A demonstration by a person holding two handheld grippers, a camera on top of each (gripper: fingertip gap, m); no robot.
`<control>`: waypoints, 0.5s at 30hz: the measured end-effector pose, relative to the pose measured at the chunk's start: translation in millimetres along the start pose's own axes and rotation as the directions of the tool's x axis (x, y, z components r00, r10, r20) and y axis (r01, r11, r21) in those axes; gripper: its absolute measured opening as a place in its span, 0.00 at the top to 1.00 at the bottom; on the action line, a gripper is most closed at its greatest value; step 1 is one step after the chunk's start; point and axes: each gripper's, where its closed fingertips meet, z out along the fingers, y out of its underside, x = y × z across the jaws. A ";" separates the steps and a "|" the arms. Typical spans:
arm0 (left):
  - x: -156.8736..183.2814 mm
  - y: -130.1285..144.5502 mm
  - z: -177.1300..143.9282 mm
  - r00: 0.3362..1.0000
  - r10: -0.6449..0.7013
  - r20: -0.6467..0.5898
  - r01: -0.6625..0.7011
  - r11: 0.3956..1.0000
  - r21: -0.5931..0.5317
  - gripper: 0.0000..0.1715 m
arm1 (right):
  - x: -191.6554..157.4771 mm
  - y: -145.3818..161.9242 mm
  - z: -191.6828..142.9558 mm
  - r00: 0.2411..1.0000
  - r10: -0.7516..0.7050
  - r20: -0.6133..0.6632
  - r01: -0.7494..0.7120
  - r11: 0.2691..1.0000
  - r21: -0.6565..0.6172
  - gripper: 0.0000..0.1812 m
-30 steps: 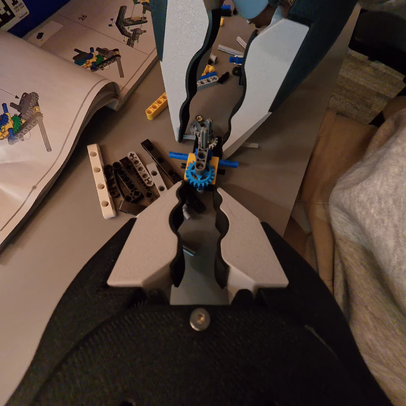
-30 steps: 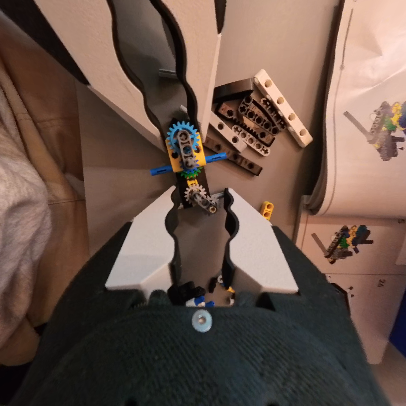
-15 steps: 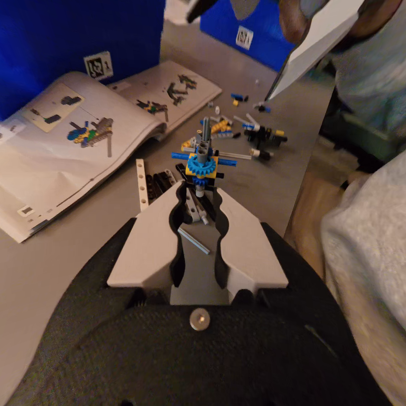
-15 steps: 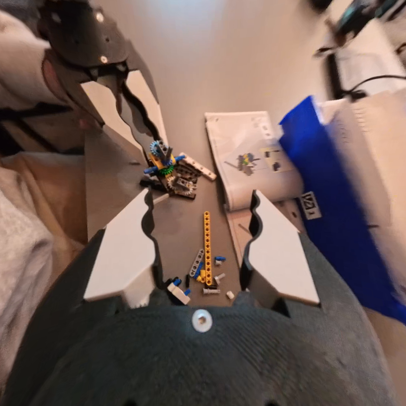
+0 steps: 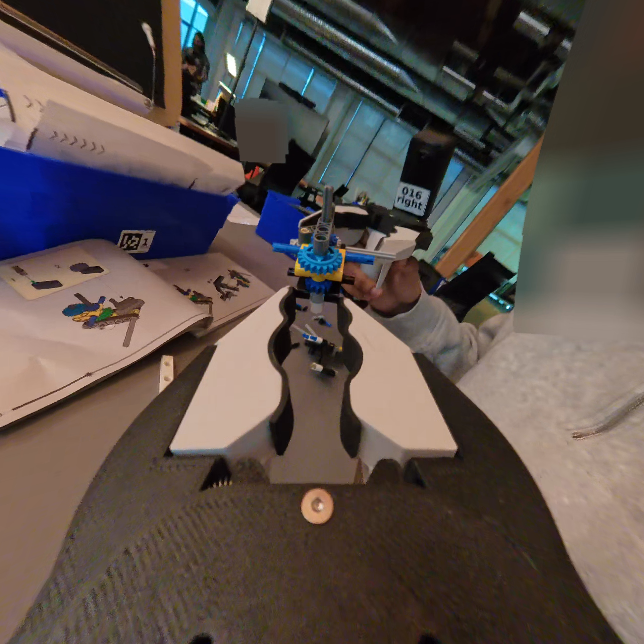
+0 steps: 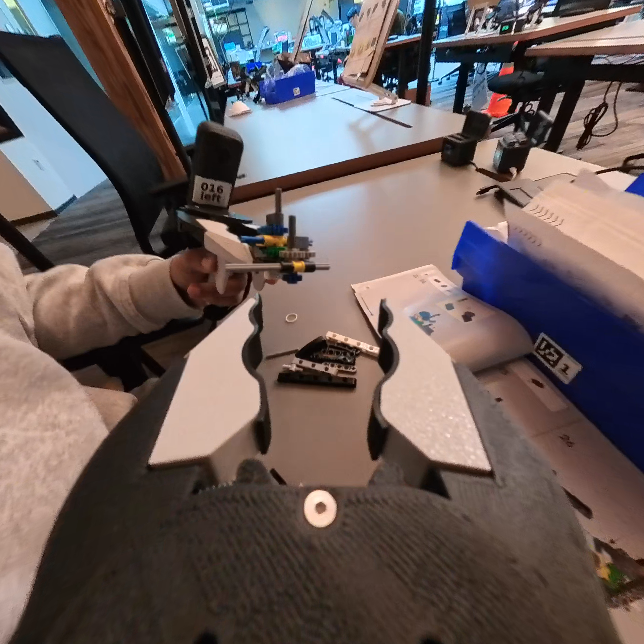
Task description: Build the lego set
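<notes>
My left gripper [image 5: 315,296] is shut on the lego assembly [image 5: 319,258]. The assembly has blue gears, a yellow block, blue cross pins and grey axles, and I hold it in the air above the grey table [image 6: 383,223]. In the right wrist view the left gripper [image 6: 249,249] holds the assembly [image 6: 278,251] at the left, with a long grey axle pointing right. My right gripper [image 6: 320,306] is open and empty, low over the table, below and right of the assembly. A pile of loose black and white beams [image 6: 327,362] lies between its fingers.
The open instruction booklet [image 5: 104,313] lies at the left, against a blue bin [image 5: 104,205]. Small loose parts [image 5: 320,348] lie on the table beyond my left fingertips. A small white ring [image 6: 291,317] lies past the beams. A black chair [image 6: 87,139] stands behind the left hand.
The left gripper has lifted the assembly off the table and tilted up to level. The right gripper has drawn back from the assembly, opened wider and swung up.
</notes>
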 end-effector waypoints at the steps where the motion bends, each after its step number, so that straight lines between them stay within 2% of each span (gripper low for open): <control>1: 2.1 1.4 2.9 1.000 0.004 -0.006 -0.004 1.000 -0.010 0.88 | -1.2 3.5 1.7 1.000 -0.008 0.000 0.008 1.000 -0.015 0.64; 4: 7.2 3.2 9.2 0.999 0.001 -0.041 -0.002 1.000 -0.021 0.88 | -3.9 11.0 2.1 1.000 -0.029 0.006 0.029 0.999 -0.045 0.64; 7: 14.8 4.1 13.3 0.995 0.011 -0.095 -0.014 0.999 -0.034 0.88 | -12.8 11.9 -1.3 0.997 0.001 0.075 0.002 0.999 -0.037 0.66; 15: 31.7 7.2 16.6 0.970 -0.036 -0.241 0.026 0.999 -0.044 0.88 | -30.9 1.1 -7.1 0.981 0.051 0.189 -0.053 0.999 0.007 0.68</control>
